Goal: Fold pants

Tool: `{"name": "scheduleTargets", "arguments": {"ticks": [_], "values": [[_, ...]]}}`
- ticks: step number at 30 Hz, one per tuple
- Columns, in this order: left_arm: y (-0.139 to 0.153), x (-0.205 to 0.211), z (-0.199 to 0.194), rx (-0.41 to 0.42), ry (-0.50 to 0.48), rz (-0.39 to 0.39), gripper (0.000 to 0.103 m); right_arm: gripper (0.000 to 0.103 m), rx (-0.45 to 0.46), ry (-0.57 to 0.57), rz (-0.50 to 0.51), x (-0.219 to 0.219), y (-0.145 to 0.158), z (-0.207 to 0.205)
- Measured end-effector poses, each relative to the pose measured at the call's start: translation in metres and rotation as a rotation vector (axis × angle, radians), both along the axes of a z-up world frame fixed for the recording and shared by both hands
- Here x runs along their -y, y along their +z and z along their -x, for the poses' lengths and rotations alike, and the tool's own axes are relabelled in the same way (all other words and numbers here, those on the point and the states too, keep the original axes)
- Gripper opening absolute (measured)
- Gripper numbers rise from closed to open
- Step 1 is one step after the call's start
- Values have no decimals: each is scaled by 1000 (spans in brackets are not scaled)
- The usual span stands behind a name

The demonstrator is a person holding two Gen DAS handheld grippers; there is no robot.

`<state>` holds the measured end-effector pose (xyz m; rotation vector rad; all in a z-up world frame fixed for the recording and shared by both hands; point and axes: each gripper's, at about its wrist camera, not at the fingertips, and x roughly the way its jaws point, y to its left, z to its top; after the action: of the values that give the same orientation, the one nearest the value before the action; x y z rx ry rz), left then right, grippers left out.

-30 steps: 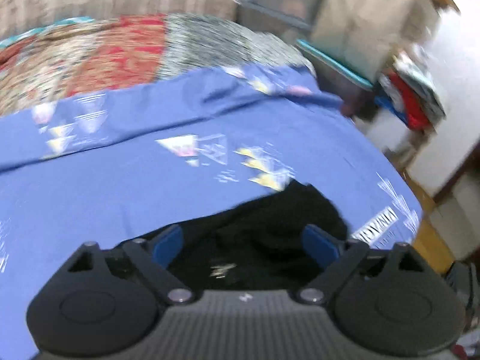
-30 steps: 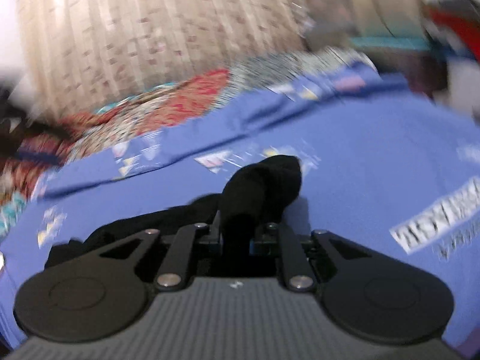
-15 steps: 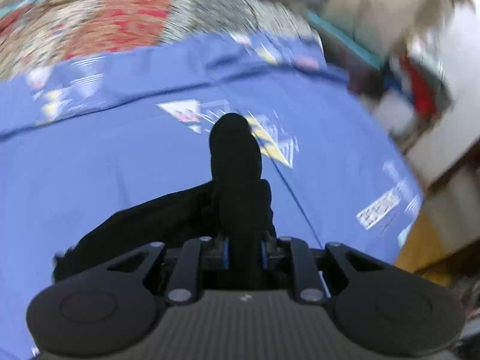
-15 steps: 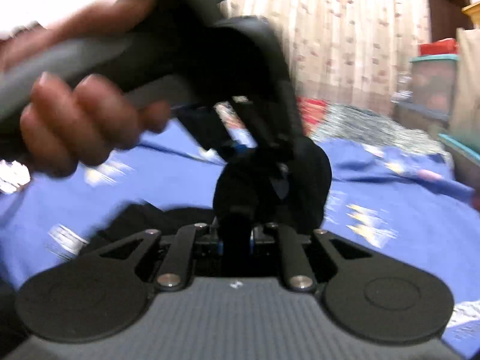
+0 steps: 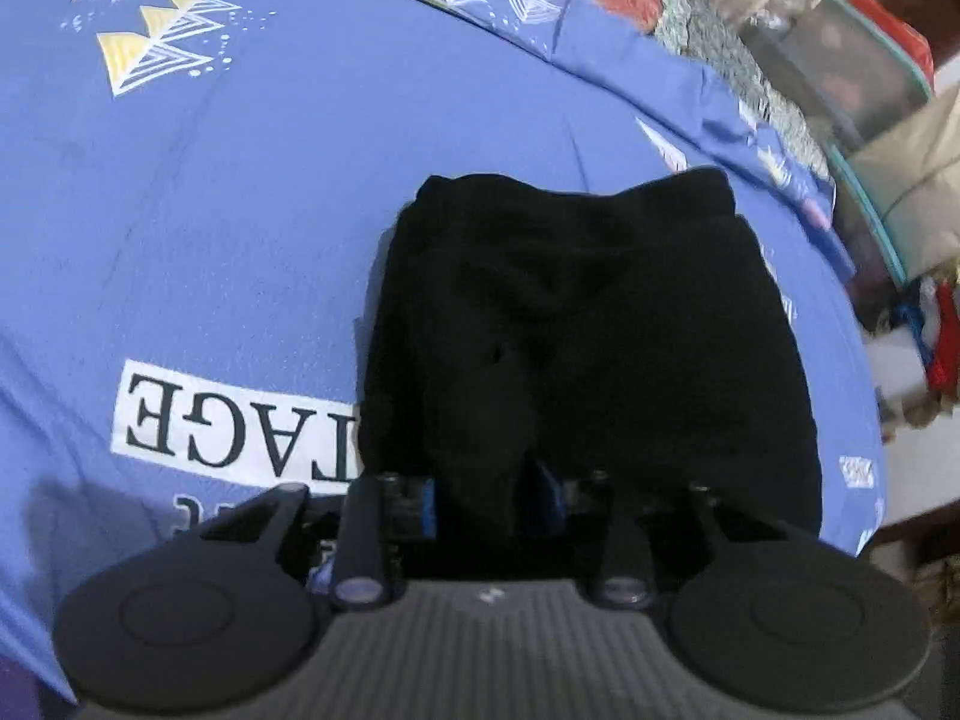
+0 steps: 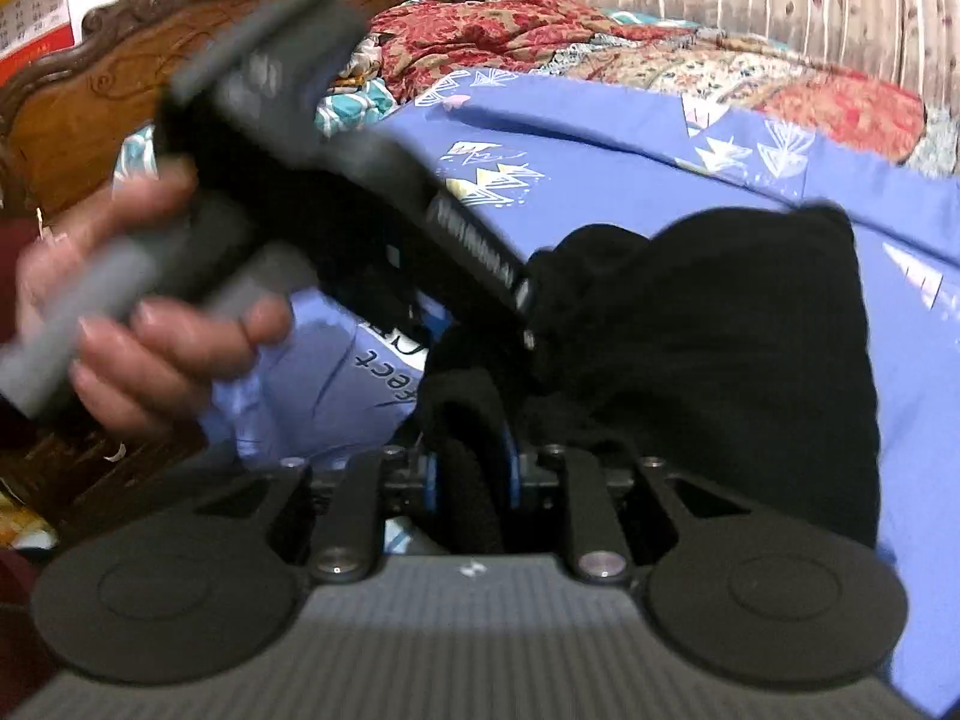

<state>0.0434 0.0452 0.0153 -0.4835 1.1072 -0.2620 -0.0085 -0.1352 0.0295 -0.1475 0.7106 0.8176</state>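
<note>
Black pants [image 5: 588,312] lie folded in a compact block on the blue printed bedsheet [image 5: 252,192]. My left gripper [image 5: 489,495] is shut on a fold of the pants at their near edge, blue pads pressed on the cloth. My right gripper [image 6: 471,468] is shut on another thick fold of the same pants [image 6: 720,348]. In the right wrist view the left gripper's body [image 6: 336,180] and the hand holding it cross the frame just ahead, its tip at the pants.
A carved wooden headboard [image 6: 90,90] stands at the left of the right wrist view. A red patterned quilt [image 6: 540,36] lies along the far side. Plastic storage boxes [image 5: 864,66] and clutter stand beyond the bed's edge at the right.
The left gripper, open a second ago, shut on the pants. Both grippers carried their folds over, and the pants now lie in a folded block on the sheet.
</note>
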Motion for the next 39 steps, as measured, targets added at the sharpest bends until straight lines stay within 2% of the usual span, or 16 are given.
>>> {"name": "scheduleTargets", "arguments": {"ticks": [2, 6, 9, 10, 12, 14, 17, 19, 20, 21, 22, 24, 27, 33, 37, 39], "values": [[7, 0, -1, 21, -7, -5, 43, 40, -29, 15, -76, 17, 11, -3], [26, -7, 8, 92, 32, -116, 89, 43, -46, -32, -255, 54, 32, 12], [34, -19, 19, 111, 51, -53, 103, 48, -33, -201, -305, 95, 35, 8], [33, -22, 20, 110, 56, -16, 103, 51, -35, -252, -310, 106, 33, 2], [27, -31, 25, 91, 36, 20, 103, 79, -59, -365, -323, 127, 24, -3], [17, -27, 19, 54, 14, 30, 103, 89, -90, -401, -368, 138, 14, -11], [-7, -17, 5, -37, -17, 89, 103, 91, -238, -389, -414, 137, -10, -41], [-15, -12, 4, -38, -23, 133, 103, 91, -332, -390, -446, 132, -25, -56], [-17, -8, 2, -29, -33, 149, 98, 91, -379, -375, -467, 127, -33, -62], [-18, -3, 0, -25, -54, 162, 81, 92, -419, -356, -498, 126, -36, -57], [-19, 1, -2, -27, -69, 171, 74, 91, -466, -345, -531, 124, -40, -56], [-8, 7, -10, -19, -93, 146, 58, 66, -549, -335, -558, 111, -46, -64], [28, 7, -31, 61, -145, 134, 56, 53, -504, -288, -543, 95, -14, -70], [103, 2, -103, 357, -168, 52, 57, 50, -226, -297, -654, 73, 55, -134], [98, 10, -165, 432, -124, -11, 67, 50, -79, -340, -659, 55, 71, -181], [71, 12, -201, 387, -90, -66, 68, 50, -77, -376, -627, 42, 59, -208]]}}
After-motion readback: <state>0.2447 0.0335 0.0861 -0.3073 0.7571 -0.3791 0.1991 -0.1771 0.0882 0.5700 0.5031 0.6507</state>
